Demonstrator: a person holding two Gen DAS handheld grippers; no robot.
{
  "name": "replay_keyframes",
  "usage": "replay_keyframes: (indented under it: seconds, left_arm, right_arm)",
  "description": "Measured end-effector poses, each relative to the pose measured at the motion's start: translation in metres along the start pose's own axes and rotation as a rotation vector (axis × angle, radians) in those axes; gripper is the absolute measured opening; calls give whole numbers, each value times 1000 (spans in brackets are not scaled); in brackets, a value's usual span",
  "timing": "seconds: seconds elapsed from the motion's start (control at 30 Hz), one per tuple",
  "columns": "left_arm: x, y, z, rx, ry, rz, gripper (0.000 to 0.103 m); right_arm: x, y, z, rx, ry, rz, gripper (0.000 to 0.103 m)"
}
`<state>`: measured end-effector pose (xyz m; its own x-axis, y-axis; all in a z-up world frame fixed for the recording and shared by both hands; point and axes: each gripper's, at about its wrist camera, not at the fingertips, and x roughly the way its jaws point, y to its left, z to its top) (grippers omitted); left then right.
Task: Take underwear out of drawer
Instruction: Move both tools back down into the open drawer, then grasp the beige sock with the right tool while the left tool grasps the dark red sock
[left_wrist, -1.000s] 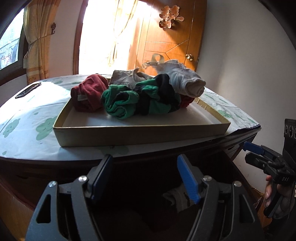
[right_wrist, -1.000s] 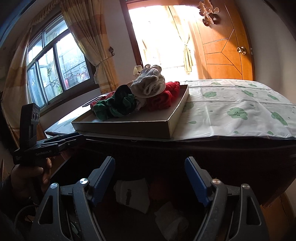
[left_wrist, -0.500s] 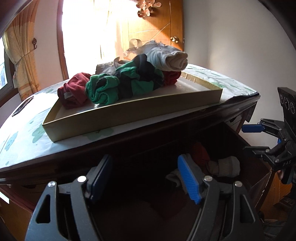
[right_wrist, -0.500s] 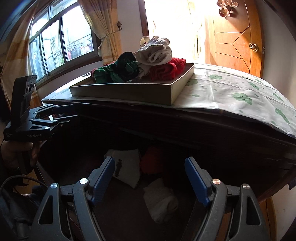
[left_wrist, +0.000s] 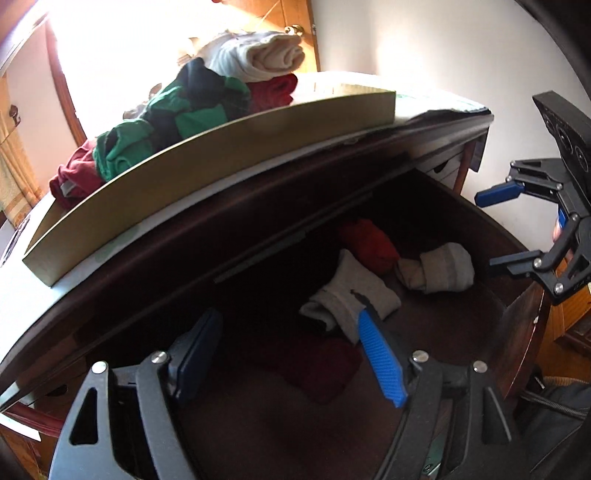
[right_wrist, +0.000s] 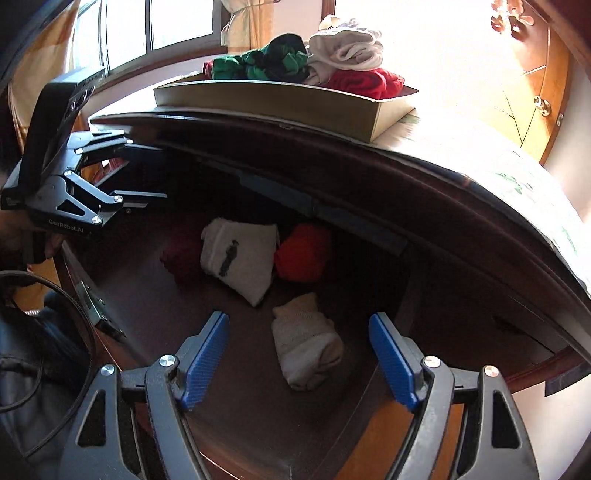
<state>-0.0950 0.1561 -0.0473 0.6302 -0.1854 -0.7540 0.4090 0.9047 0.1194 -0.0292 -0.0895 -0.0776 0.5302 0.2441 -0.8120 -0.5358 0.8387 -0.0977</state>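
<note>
The dark wooden drawer (right_wrist: 373, 417) stands open below the tabletop. In it lie a folded white underwear with a dark mark (right_wrist: 240, 260) (left_wrist: 351, 295), a red roll (right_wrist: 303, 253) (left_wrist: 367, 245), a dark maroon piece (right_wrist: 181, 258) (left_wrist: 321, 369) and a rolled beige piece (right_wrist: 306, 349) (left_wrist: 439, 269). My left gripper (left_wrist: 291, 354) is open above the drawer's left part, over the maroon piece. My right gripper (right_wrist: 299, 358) is open, its jaws either side of the beige roll, apart from it.
A shallow cardboard tray (left_wrist: 207, 147) (right_wrist: 280, 101) on the tabletop holds a pile of green, red and white underwear (left_wrist: 207, 99). The tabletop edge (right_wrist: 443, 177) overhangs the drawer's back. A wooden door (right_wrist: 539, 77) and a window (right_wrist: 159, 26) stand behind.
Both grippers have dropped lower and tilted down toward the open drawer. The drawer's contents now fill the view; the tray has moved up the frame. Both jaws stay open.
</note>
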Motion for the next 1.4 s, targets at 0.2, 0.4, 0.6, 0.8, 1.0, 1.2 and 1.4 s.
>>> replay_keyframes:
  seconds: [0.2, 0.4, 0.6, 0.8, 1.0, 1.2, 1.4]
  left_arm:
    - [13, -7, 1, 54, 65, -35, 78]
    - [25, -4, 0, 40, 139, -103, 79]
    - [40, -2, -1, 3, 207, -147, 79]
    - [53, -10, -1, 45, 277, -161, 79]
    - [60, -19, -2, 99, 334, -172, 79]
    - [71, -21, -2, 119, 364, -167, 79]
    - [85, -24, -3, 148, 406, -159, 79]
  right_arm:
    - [3, 0, 2, -55, 53, -9, 80]
    - [26, 7, 7, -91, 105, 5, 80]
    - [51, 8, 13, -102, 175, -17, 80]
    - [71, 15, 15, -149, 273, -11, 79]
    - [84, 21, 15, -194, 337, 4, 77]
    - [90, 23, 15, -211, 351, 20, 68]
    - [87, 27, 14, -214, 344, 29, 62]
